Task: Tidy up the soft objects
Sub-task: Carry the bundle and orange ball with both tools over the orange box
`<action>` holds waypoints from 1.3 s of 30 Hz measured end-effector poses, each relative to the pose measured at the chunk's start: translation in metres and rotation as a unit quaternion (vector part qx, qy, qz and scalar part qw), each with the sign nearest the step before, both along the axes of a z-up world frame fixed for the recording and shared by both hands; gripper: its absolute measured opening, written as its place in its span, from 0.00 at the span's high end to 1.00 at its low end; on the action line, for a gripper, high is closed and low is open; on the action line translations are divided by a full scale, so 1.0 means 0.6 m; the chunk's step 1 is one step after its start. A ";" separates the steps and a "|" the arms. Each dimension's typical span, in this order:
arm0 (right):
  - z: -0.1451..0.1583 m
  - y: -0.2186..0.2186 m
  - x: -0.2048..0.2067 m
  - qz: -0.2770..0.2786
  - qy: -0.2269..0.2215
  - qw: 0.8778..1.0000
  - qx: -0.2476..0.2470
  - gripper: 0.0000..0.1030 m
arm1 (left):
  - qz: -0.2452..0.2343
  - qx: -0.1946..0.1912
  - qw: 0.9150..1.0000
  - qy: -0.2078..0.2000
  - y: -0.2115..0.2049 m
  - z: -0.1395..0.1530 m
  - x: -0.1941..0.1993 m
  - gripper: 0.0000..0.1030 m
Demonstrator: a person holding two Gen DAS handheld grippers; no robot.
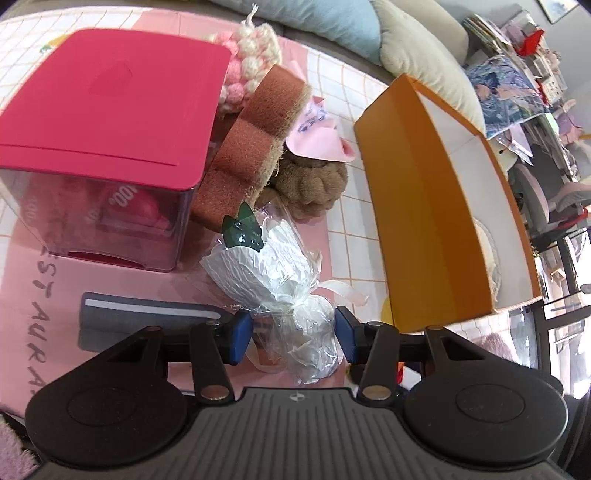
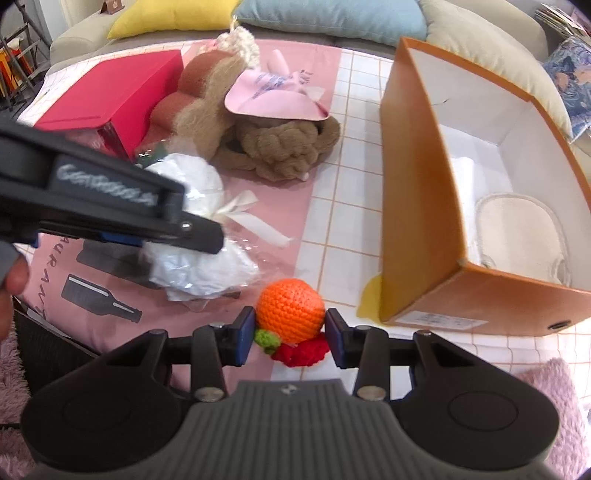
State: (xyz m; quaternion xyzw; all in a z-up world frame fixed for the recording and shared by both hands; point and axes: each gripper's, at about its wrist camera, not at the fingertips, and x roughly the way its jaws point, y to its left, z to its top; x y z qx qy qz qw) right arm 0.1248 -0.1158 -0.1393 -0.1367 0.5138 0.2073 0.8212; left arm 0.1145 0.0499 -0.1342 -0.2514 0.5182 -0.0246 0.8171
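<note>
My left gripper (image 1: 293,334) straddles a white soft bundle wrapped in clear plastic (image 1: 273,273), its blue pads at the bundle's sides; it shows from the side in the right wrist view (image 2: 184,236). My right gripper (image 2: 290,332) straddles an orange crocheted ball (image 2: 290,312) with red and green crochet bits (image 2: 301,352) under it; the pads are close to the ball. An open orange box (image 2: 417,184) stands to the right with a cream soft pad (image 2: 521,229) inside. A pile of soft things lies behind: brown sponge (image 1: 255,136), brown knitted piece (image 2: 284,144), pink cloth (image 2: 273,92).
A red-lidded clear box (image 1: 107,122) stands at the left on a pink tablecloth (image 2: 295,199). Cushions (image 2: 332,14) line the sofa behind. The orange box's near wall (image 1: 424,206) rises close on the right of the left gripper. Fluffy pink rug (image 2: 557,391) below the table edge.
</note>
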 end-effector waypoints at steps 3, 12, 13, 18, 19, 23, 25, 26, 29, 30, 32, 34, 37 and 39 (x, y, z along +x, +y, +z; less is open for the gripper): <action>0.013 -0.010 -0.005 -0.001 -0.004 1.000 0.009 0.61 | -0.010 0.007 1.000 -0.006 -0.001 0.016 -0.016 0.47; 0.074 -0.037 -0.033 0.014 -0.042 0.998 0.041 0.61 | -0.049 0.024 0.998 -0.044 -0.010 0.079 -0.059 0.47; 0.085 -0.041 -0.034 0.013 -0.048 0.998 0.048 0.61 | -0.054 0.029 0.997 -0.051 -0.014 0.088 -0.062 0.47; 0.147 -0.071 -0.030 0.001 -0.089 0.993 0.082 0.61 | -0.081 0.036 0.992 -0.087 -0.034 0.136 -0.060 0.47; 0.159 -0.075 -0.026 -0.003 -0.101 0.991 0.085 0.61 | -0.087 0.039 0.991 -0.097 -0.040 0.146 -0.057 0.47; 0.195 -0.100 -0.004 -0.020 -0.144 0.986 0.079 0.61 | -0.115 0.046 0.983 -0.132 -0.064 0.184 -0.030 0.47; 0.202 -0.112 0.014 -0.030 -0.156 0.985 0.070 0.61 | -0.128 0.052 0.980 -0.146 -0.080 0.198 -0.010 0.47; 0.205 -0.119 0.022 -0.037 -0.160 0.984 0.065 0.61 | -0.135 0.056 0.977 -0.153 -0.090 0.205 -0.001 0.47; 0.210 -0.142 0.044 -0.054 -0.169 0.983 0.054 0.61 | -0.160 0.062 0.970 -0.172 -0.115 0.224 0.022 0.47; 0.211 -0.149 0.052 -0.061 -0.169 0.982 0.052 0.61 | -0.168 0.063 0.968 -0.175 -0.124 0.229 0.032 0.47; 0.210 -0.163 0.066 -0.072 -0.168 0.982 0.050 0.61 | -0.183 0.067 0.965 -0.176 -0.144 0.232 0.055 0.47; 0.207 -0.178 0.085 -0.085 -0.164 0.982 0.044 0.61 | -0.198 0.074 0.962 -0.173 -0.167 0.233 0.074 0.47; 0.195 -0.197 0.111 -0.095 -0.154 0.983 0.035 0.61 | -0.215 0.079 0.959 -0.168 -0.192 0.226 0.102 0.47; 0.184 -0.206 0.127 -0.095 -0.147 0.984 0.024 0.61 | -0.221 0.081 0.959 -0.159 -0.207 0.217 0.124 0.47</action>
